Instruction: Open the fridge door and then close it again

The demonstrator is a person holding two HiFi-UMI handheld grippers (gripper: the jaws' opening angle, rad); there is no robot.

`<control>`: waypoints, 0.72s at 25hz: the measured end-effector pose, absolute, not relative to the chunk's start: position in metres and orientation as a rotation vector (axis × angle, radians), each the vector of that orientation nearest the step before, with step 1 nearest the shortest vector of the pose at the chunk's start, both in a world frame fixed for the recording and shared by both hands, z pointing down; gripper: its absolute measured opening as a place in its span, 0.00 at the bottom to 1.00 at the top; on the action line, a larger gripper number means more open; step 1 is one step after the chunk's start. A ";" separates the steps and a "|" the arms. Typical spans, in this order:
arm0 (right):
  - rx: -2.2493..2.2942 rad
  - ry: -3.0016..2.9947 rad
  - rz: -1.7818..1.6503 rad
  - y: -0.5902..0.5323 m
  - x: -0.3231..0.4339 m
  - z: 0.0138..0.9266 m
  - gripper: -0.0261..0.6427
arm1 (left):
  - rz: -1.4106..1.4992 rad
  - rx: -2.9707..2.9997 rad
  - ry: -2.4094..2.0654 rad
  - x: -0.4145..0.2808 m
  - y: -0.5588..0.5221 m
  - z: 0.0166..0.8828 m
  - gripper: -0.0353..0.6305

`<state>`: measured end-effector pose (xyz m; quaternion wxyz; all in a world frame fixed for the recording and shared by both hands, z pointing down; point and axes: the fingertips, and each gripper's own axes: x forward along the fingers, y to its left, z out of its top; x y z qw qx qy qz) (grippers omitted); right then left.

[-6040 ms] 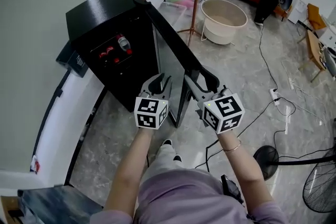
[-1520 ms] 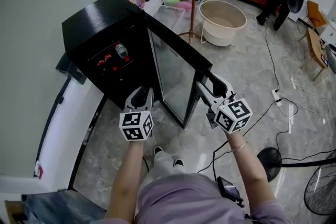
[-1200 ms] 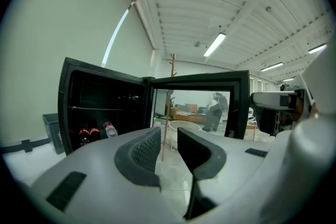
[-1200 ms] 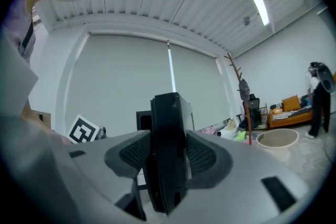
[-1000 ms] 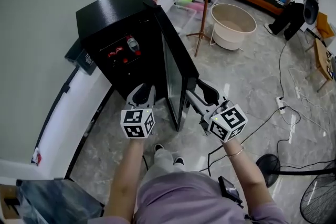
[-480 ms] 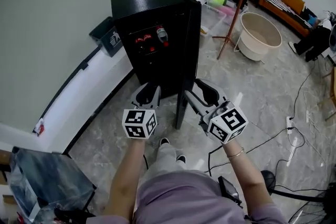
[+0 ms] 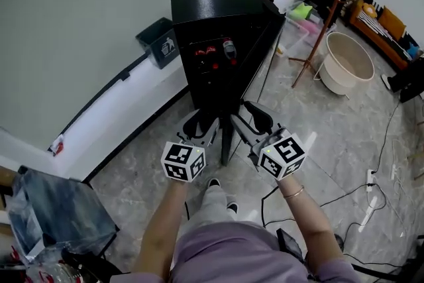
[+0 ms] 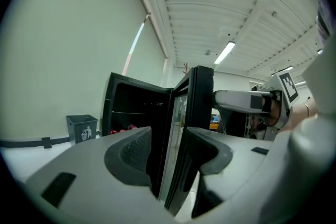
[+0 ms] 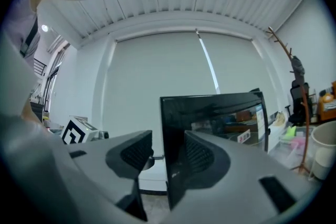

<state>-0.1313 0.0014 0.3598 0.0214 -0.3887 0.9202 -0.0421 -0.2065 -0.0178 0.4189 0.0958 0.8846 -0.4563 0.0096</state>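
Observation:
The black fridge (image 7: 212, 0) stands against the wall with its glass door (image 7: 226, 142) about half open and red cans inside. My right gripper (image 7: 246, 114) is shut on the door's free edge; in the right gripper view the door (image 9: 220, 113) runs between the right gripper's (image 9: 164, 152) pads. My left gripper (image 7: 204, 121) hovers just left of that edge. Its jaws have just been opening. In the left gripper view the door's edge (image 8: 202, 97) shows in the left gripper's (image 8: 168, 147) gap, with no pad pressing on it.
A grey waste bin (image 7: 161, 43) stands left of the fridge by the wall. A beige tub (image 7: 348, 63) and a coat stand (image 7: 324, 30) are to the right, with cables (image 7: 371, 175) on the floor. A plastic bag (image 7: 46, 209) lies at the lower left.
The door has swung from wide open toward the cabinet, carried by the right gripper. The left gripper has come closer to the door's edge and its jaws stand wider.

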 end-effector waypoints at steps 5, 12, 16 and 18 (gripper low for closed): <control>-1.141 2.894 -0.127 -0.016 -0.152 0.361 0.33 | -0.001 2.659 -1.337 -0.204 -0.026 0.412 0.34; -1.049 2.955 -0.133 -0.037 -0.181 0.363 0.32 | -0.051 2.648 -1.346 -0.206 -0.040 0.407 0.34; -1.065 2.913 -0.149 -0.046 -0.177 0.357 0.32 | 0.003 2.597 -1.432 -0.219 -0.061 0.411 0.31; -1.103 2.883 -0.170 -0.051 -0.168 0.359 0.32 | 0.037 2.581 -1.477 -0.227 -0.072 0.413 0.29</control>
